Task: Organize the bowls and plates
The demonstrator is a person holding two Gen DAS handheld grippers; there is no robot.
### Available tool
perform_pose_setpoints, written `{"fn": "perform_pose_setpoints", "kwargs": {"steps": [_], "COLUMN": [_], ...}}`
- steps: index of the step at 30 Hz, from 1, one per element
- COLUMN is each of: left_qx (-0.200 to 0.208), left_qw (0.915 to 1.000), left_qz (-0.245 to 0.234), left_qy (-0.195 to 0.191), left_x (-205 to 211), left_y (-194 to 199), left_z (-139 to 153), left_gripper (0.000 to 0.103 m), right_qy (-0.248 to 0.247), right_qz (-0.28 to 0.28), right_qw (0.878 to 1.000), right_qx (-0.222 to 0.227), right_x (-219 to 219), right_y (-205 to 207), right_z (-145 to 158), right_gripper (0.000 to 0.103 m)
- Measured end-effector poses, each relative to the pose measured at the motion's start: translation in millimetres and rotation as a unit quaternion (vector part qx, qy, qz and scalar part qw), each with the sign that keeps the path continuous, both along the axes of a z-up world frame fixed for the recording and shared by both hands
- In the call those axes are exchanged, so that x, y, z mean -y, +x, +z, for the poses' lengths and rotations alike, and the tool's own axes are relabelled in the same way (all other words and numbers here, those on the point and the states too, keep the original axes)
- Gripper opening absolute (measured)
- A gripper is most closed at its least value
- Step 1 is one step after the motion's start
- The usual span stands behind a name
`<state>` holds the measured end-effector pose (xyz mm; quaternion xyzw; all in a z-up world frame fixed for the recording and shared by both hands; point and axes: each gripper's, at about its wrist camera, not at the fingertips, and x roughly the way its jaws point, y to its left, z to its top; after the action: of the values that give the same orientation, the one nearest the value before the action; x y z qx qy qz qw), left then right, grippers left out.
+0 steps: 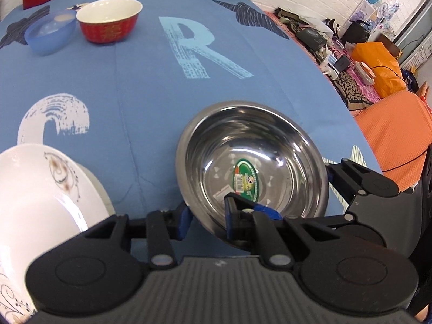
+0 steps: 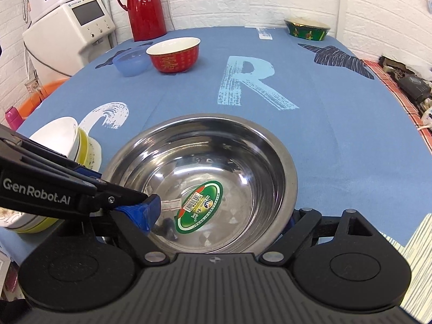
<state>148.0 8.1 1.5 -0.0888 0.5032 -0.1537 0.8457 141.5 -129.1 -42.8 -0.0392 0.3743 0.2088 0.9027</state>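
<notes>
While left tool (image 1: 206, 216) pinches steel bowl (image 1: 251, 159) rim, right tool (image 2: 220, 222) spans wide; bowl holds only sticker (image 1: 244, 179).

Taking the steel bowl (image 2: 201, 181) as landmark: beyond its far rim the blue tablecloth (image 2: 324, 124) lies bare over a wide stretch, open passage. To its left a stack of white and yellow bowls (image 2: 78, 145) stands just beside it, closing that side. Well beyond, on the far left, a red bowl (image 2: 174, 54) and blue plastic bowl (image 2: 131, 62) sit touching; a green bowl (image 2: 307, 29) stands at the far right edge. Both grippers crowd its near rim.
</notes>
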Motion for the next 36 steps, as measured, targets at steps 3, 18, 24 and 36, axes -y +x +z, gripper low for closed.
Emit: {"fn": "perform_pose_setpoints", "kwargs": {"steps": [3,18,24,36], "left_qx": [-0.002,0.044,0.087,0.055], "left_qw": [1.0000,0.9980,0.9917,0.9561], "left_qz": [0.003,0.028,0.085,0.261], "left_qy": [0.007,-0.036,-0.042,-0.122], "left_x": [1.3,-36.0,-83.6,-164.5], "left_y": [3.6,-2.6,7.0,113.4], "left_z": [-3.6,26.2,55.9,48.9], "left_gripper": [0.007,0.079,0.079,0.079], "right_qy": [0.003,0.018,0.059,0.054], "right_qz": [0.003,-0.031,-0.044,0.030], "right_qw": [1.000,0.999,0.997,0.998], "right_qx": [-0.008,-0.010,0.020,0.019], "right_x": [-0.5,51.6,56.9,-54.1], "right_y": [1.2,-22.6,-7.2,153.6], "right_z": [-6.0,18.7,48.3,76.7], "right_gripper": [0.074,0.075,0.075,0.076]}}
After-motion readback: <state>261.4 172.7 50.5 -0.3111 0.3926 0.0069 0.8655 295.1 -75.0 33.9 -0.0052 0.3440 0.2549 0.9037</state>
